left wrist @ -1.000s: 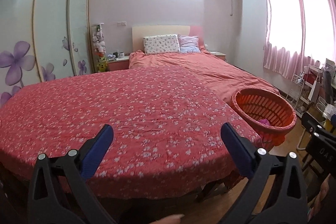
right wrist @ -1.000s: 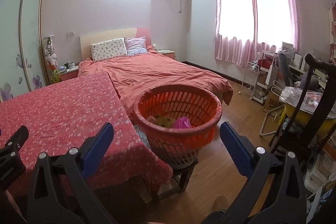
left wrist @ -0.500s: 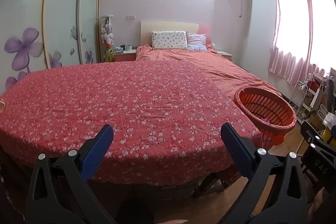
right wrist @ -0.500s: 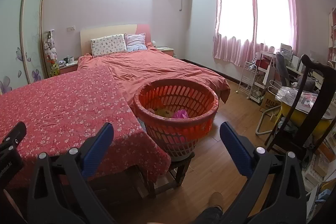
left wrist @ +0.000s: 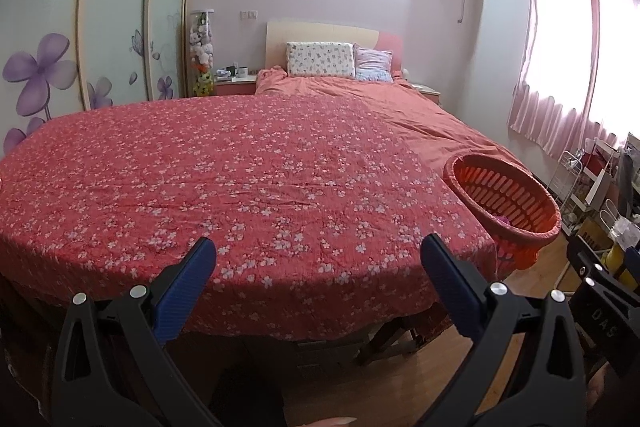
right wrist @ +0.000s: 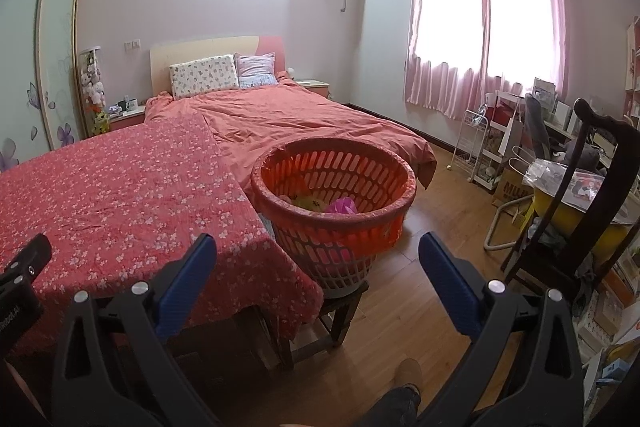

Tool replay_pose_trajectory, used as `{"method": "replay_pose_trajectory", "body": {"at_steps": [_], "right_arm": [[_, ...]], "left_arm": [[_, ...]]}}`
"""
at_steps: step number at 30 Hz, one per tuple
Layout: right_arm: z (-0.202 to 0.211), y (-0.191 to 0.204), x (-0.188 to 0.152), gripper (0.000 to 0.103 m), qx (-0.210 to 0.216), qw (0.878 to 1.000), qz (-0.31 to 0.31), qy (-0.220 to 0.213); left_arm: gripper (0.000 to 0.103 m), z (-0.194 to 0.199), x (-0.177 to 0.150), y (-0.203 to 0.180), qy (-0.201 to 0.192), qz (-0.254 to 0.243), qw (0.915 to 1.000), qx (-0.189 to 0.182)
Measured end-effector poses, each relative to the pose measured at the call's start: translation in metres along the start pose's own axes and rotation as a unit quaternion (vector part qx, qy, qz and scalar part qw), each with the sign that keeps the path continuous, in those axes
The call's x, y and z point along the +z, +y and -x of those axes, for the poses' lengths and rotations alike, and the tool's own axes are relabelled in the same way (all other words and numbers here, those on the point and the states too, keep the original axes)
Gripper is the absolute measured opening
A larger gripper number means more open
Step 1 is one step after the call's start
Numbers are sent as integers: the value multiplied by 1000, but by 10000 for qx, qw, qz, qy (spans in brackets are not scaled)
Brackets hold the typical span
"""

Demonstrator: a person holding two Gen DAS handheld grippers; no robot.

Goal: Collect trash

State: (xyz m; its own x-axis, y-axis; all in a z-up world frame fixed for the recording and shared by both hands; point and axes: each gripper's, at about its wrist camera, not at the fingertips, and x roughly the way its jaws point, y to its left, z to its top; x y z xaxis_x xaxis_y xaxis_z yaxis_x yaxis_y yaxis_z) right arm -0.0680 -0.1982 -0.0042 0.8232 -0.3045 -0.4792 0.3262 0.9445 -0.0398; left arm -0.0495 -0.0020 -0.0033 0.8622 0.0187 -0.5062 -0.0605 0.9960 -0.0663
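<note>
An orange slatted basket (right wrist: 335, 183) stands on a low wooden stool beside the table's right end; in the left wrist view the basket (left wrist: 505, 195) shows at the right. Inside lie a pink bag (right wrist: 341, 206) and yellowish scraps (right wrist: 309, 203). A table with a red flowered cloth (left wrist: 240, 179) fills the left wrist view and bears nothing I can see. My left gripper (left wrist: 320, 267) hovers open before the table's near edge. My right gripper (right wrist: 318, 263) is open, nothing between its fingers, short of the basket.
A bed (right wrist: 288, 119) with an orange cover lies behind the table. A dark wooden chair (right wrist: 592, 195), a white wire rack (right wrist: 484, 143) and clutter crowd the right wall. Wooden floor (right wrist: 420, 291) lies right of the basket. A shoe (right wrist: 408, 373) shows at the bottom.
Both grippers have drawn back from the table and basket, which now look smaller and farther. The left view has swung left, shifting the basket toward the right edge. Both grippers stay open.
</note>
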Motion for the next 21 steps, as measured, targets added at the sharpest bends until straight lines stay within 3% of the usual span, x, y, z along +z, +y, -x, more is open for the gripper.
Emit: {"method": "replay_pose_trajectory", "body": {"at_steps": [21], "right_arm": [[-4,-2,1,99,-15,10000,-22,23]], "left_arm": [[101,3,4,-3,-16,5,10000,-96]]}}
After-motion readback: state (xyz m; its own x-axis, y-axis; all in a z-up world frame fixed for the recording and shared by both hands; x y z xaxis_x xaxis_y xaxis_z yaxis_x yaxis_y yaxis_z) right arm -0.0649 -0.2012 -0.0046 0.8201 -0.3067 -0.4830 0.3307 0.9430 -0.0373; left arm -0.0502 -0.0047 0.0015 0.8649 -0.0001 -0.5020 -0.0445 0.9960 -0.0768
